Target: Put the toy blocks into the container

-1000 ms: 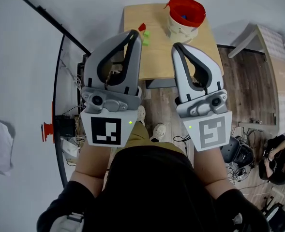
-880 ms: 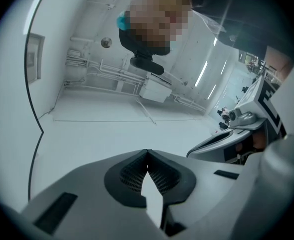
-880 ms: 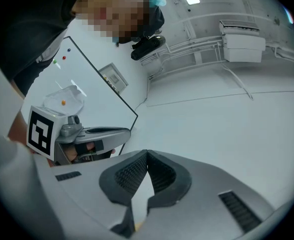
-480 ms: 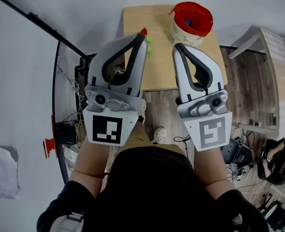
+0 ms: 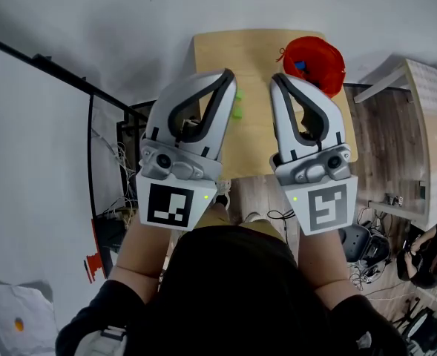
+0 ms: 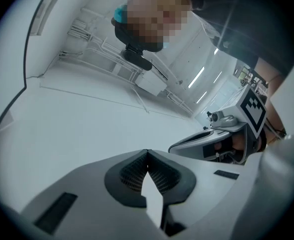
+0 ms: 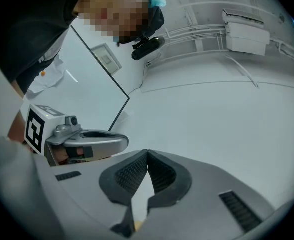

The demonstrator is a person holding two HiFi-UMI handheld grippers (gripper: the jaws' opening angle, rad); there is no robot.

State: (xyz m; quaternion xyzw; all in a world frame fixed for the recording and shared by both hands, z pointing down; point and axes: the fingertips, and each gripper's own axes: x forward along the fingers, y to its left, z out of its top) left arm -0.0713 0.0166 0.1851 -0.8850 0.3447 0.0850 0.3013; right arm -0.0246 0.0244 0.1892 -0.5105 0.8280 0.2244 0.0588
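left gripper [image 5: 229, 73]: jaws pressed together, nothing between them, held high above the table
green blocks [image 5: 237, 110]: on the table [image 5: 255, 54], partly hidden behind the left gripper's tip, well apart from the container
right gripper [image 5: 276, 78]: jaws closed tight, empty, raised likewise
container [image 5: 328, 78]: red, near the table's far right corner, blue block [image 5: 300, 66] inside
risk: jaws lowered unopened would likely shove the green blocks instead of gripping them; a careless swing could tip the container off its corner

Light wooden table [image 5: 233, 54]; plank floor [image 5: 381, 132]; tangled cables [image 5: 122, 162] left; 2nd table [image 5: 433, 139] right
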